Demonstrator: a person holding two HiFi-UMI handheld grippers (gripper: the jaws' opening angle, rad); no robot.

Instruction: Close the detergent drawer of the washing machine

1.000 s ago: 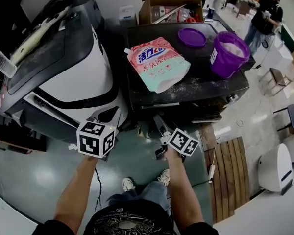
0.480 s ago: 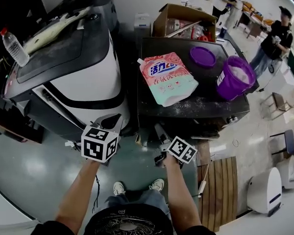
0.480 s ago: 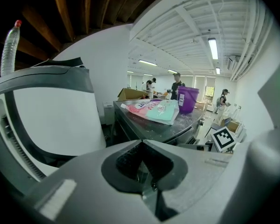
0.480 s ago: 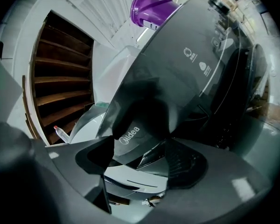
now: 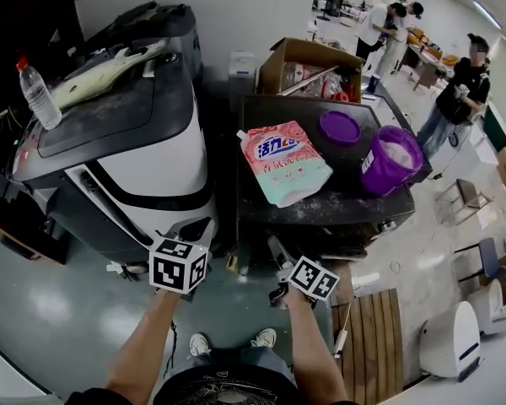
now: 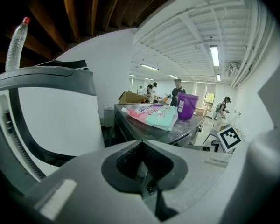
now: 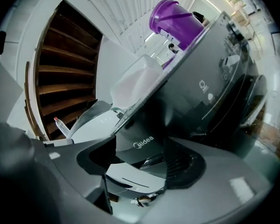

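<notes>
Your right gripper [image 5: 277, 250] is the nearer one. Its fingers [image 7: 115, 158] are spread apart with nothing between them, and through the gap you look straight at the front of the dark washing machine [image 5: 320, 213]. The strip with the brand mark, which I take to be the detergent drawer [image 7: 143, 143], lies directly ahead of those fingers and slightly above them, near but not touching. None of the views shows how far out it stands.

A drawer like that runs front to back into the machine, so I judge the push should go straight away from you, flat against its face.

Your left gripper [image 5: 194, 226] has its fingers [image 6: 130, 158] pressed together on nothing. From them the drawer is off to the right, past the corner of the dark top that carries the pouch [image 6: 154, 115].
</notes>
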